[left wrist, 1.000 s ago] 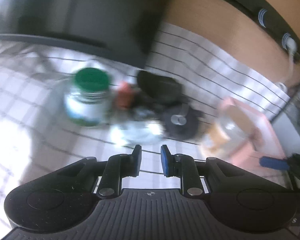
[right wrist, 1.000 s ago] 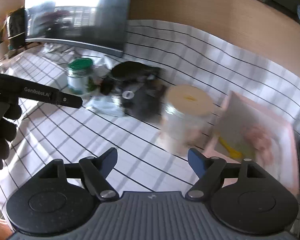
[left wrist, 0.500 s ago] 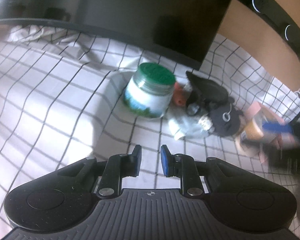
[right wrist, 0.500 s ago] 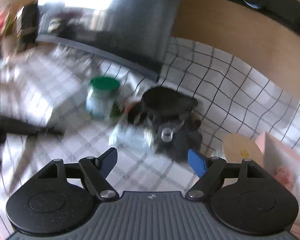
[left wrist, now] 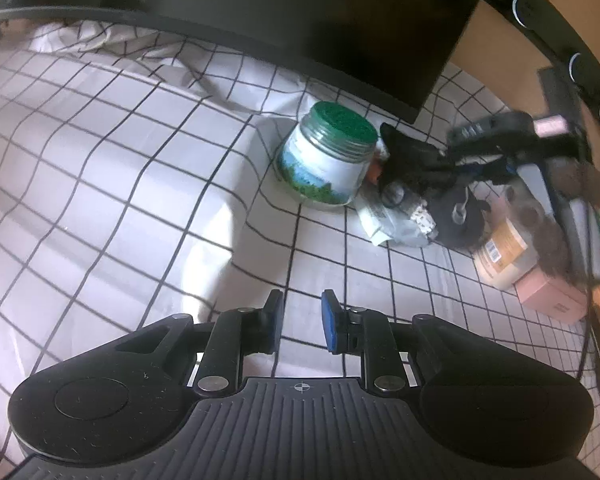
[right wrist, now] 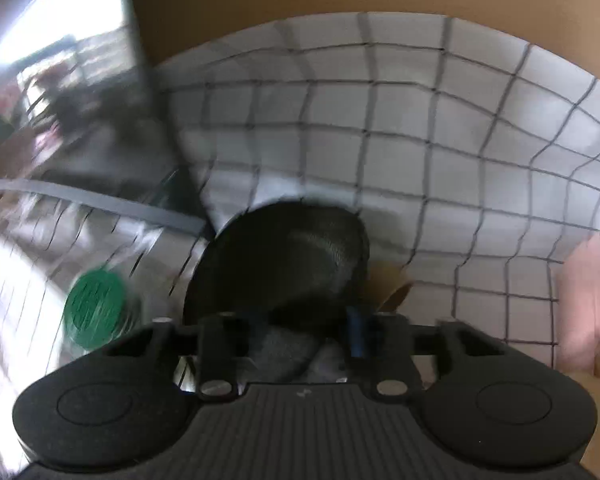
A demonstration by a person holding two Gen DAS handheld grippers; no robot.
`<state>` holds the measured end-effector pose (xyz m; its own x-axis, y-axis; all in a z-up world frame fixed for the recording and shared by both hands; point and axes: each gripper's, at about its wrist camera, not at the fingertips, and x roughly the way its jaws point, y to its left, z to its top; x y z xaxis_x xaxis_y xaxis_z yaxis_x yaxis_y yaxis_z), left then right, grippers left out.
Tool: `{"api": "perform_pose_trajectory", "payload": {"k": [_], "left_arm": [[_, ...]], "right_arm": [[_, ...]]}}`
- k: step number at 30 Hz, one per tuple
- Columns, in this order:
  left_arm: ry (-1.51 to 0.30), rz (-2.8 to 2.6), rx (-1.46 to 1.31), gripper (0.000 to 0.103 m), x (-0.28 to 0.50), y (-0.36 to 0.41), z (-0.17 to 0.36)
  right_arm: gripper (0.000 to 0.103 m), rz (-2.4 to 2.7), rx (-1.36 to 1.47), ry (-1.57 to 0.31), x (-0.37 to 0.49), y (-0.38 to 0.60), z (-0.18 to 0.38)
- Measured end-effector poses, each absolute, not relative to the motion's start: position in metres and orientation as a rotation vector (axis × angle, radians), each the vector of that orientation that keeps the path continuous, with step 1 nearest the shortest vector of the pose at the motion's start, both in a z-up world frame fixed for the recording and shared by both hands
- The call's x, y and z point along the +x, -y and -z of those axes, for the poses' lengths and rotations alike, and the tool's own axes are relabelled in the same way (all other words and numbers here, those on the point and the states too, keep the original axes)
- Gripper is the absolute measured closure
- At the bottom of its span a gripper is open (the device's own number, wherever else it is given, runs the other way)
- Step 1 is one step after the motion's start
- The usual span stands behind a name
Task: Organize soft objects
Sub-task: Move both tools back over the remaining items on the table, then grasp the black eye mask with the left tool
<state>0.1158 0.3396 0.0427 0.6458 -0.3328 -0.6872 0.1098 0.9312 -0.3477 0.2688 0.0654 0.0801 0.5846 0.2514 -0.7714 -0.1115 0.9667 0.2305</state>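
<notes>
- Checked white cloth with black grid lines [left wrist: 148, 168] covers my whole work surface, and a big dark flat screen [left wrist: 308, 12] stands along its far edge.
- Glass jar with a green screw lid [left wrist: 327, 160] sits just left of the clutter, close enough that a sideways tug on the pile could, I judge, knock it over.
- Soft black cap-like fabric piece [right wrist: 284, 268] is what I am after; it lies on top of the heap beside the jar, rounded, with a fine woven texture, a little crumpled.
- Crumpled clear plastic wrapper [left wrist: 392, 224] lies in front of the dark heap, touching it, so I may drag it along if I bite too deep.
- Tan cardboard tube [right wrist: 392, 292] pokes out behind the cap on the right; snagging it is my other worry.
- Right gripper [right wrist: 300, 330] is down on the black fabric with its jaws closing around a fold; motion blur stops me confirming a firm pinch, and I fear a thin fold could slip.
- Left gripper [left wrist: 300, 320] hovers over bare cloth, jaws nearly together and holding nothing.
</notes>
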Motion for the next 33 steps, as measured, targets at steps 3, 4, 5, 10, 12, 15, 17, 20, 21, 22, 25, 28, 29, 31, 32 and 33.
{"api": "perform_pose_trajectory", "payload": {"k": [3,4,5,10,12,15,17,20,21,22,25,28,29,31,32,33], "left_arm": [[-0.834,0.245,-0.307,0.08,0.119,-0.34,-0.041],[-0.831,0.25,-0.315,0.08,0.121,-0.34,-0.041],[-0.83,0.257,-0.324,0.08,0.123,-0.339,-0.041],[-0.811,0.311,-0.321,0.08,0.13,-0.323,-0.047],[-0.805,0.327,-0.312,0.08,0.132,-0.317,-0.05],[-0.808,0.334,-0.288,0.08,0.133,-0.308,-0.05],[-0.819,0.321,-0.262,0.08,0.133,-0.302,-0.049],[-0.84,0.276,-0.221,0.08,0.13,-0.297,-0.046],[-0.846,0.265,-0.222,0.08,0.127,-0.297,-0.045],[-0.851,0.26,-0.232,0.08,0.125,-0.298,-0.045],[-0.853,0.261,-0.307,0.08,0.116,-0.3,-0.045],[-0.86,0.288,-0.402,0.08,0.109,-0.299,-0.045],[-0.862,0.282,-0.413,0.08,0.107,-0.296,-0.046],[-0.869,0.265,-0.41,0.08,0.103,-0.291,-0.046],[-0.869,0.263,-0.414,0.08,0.101,-0.289,-0.047],[-0.867,0.265,-0.421,0.08,0.098,-0.288,-0.048]], "right_arm": [[0.087,-0.273,0.055,-0.887,0.235,-0.078,-0.086],[0.088,-0.302,0.05,-0.888,0.223,-0.079,-0.088],[0.092,-0.34,0.052,-0.896,0.211,-0.079,-0.09],[0.099,-0.494,0.062,-0.933,0.147,-0.082,-0.094],[0.099,-0.531,0.016,-0.939,0.126,-0.085,-0.089],[0.097,-0.561,-0.048,-0.942,0.098,-0.085,-0.078],[0.092,-0.544,-0.078,-0.936,0.085,-0.08,-0.073],[0.062,-0.518,-0.102,-0.92,0.072,-0.066,-0.07],[0.055,-0.514,-0.098,-0.914,0.07,-0.062,-0.07],[0.055,-0.514,-0.091,-0.904,0.068,-0.056,-0.071],[0.055,-0.498,-0.096,-0.877,0.069,-0.051,-0.07],[0.055,-0.478,-0.12,-0.86,0.076,-0.054,-0.061],[0.055,-0.477,-0.133,-0.862,0.078,-0.057,-0.057],[0.055,-0.479,-0.176,-0.861,0.08,-0.065,-0.049],[0.055,-0.48,-0.205,-0.856,0.079,-0.069,-0.045],[0.056,-0.486,-0.226,-0.851,0.077,-0.072,-0.041]]}}
